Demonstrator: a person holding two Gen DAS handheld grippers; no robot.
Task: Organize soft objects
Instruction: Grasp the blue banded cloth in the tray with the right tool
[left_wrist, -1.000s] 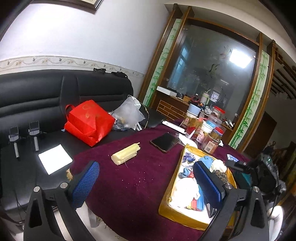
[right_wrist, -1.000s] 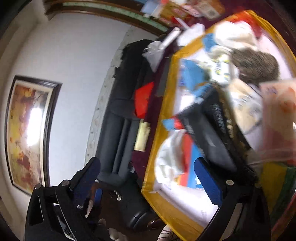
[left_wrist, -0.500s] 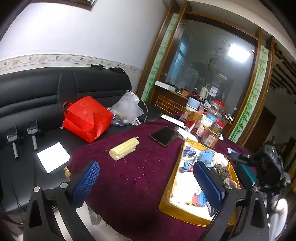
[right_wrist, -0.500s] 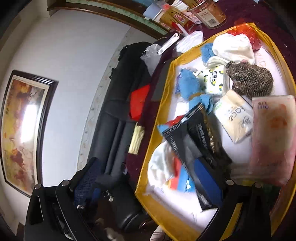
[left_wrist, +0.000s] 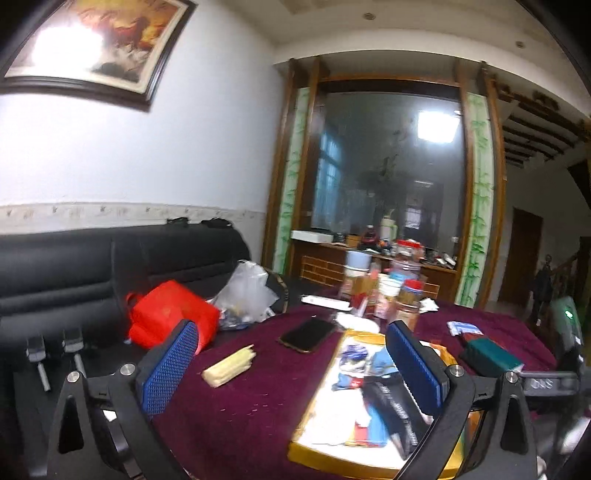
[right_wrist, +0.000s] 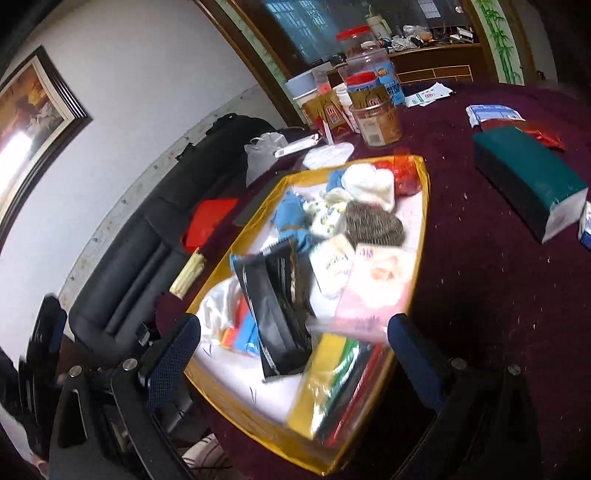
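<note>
1. Both tools are wide and hold nothing: the left hand-held gripper (left_wrist: 291, 363) hangs above the near edge of the surface (right_wrist: 480, 266), and the right hand-held gripper (right_wrist: 295, 345) hovers just over the near end of the yellow tray (right_wrist: 424, 173).
2. The soft objects lie heaped in that tray: a white knitted bundle (right_wrist: 369, 184), blue cloth (right_wrist: 291, 214), a brown woven scrubber (right_wrist: 373, 225) and a pink tissue pack (right_wrist: 376, 288).
3. Risk: the glossy black pouch (right_wrist: 277, 306) leans across the pile, so a closing finger may catch its slick film instead of fabric and drag its neighbours along.
4. Risk: limp cloth may bunch or slip from the ribbed blue pads (right_wrist: 413, 350), and a snagged corner may tip the shallow tray.
5. Jars (right_wrist: 376, 118) stand just beyond the tray's far end; I judge a wide sweep could knock them.
</note>
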